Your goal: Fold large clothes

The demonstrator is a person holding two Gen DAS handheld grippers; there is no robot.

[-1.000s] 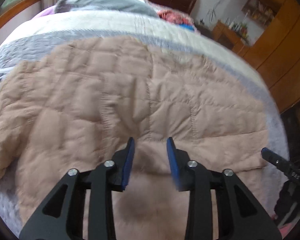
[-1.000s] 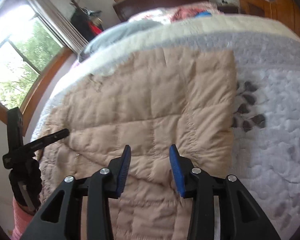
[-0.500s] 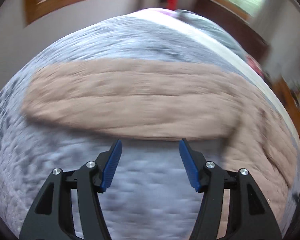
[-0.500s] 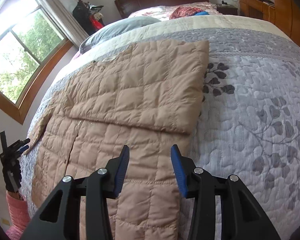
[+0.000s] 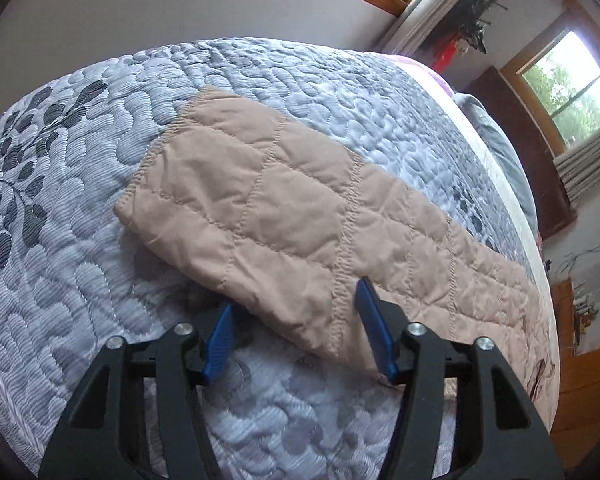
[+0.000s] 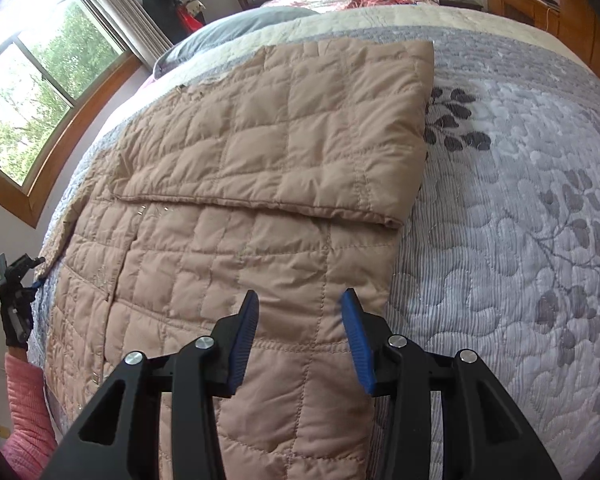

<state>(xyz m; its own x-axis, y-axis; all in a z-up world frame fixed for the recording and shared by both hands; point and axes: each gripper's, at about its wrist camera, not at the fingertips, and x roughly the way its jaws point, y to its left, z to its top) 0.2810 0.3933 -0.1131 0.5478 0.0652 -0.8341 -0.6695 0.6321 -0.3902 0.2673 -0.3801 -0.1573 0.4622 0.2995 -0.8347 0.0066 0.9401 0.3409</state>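
jacket (image 6: 236, 208) flat on the bed (image 6: 520, 208), one sleeve (image 5: 284, 216) lying out sideways

puffy beige quilting looks light, soft, slick, so pinch a stitched seam or cuff. left gripper (image 5: 296, 330) jaws apart around the sleeve's near edge; right gripper (image 6: 300, 336) jaws apart above the jacket's lower panel.

The left black two-finger gripper with blue pads (image 5: 296, 330) hung low, jaws spread wide. The right black two-finger gripper with blue pads (image 6: 300, 326) likewise stood agape, held level. A pink-sleeved forearm (image 6: 26, 412) showed behind the left one.
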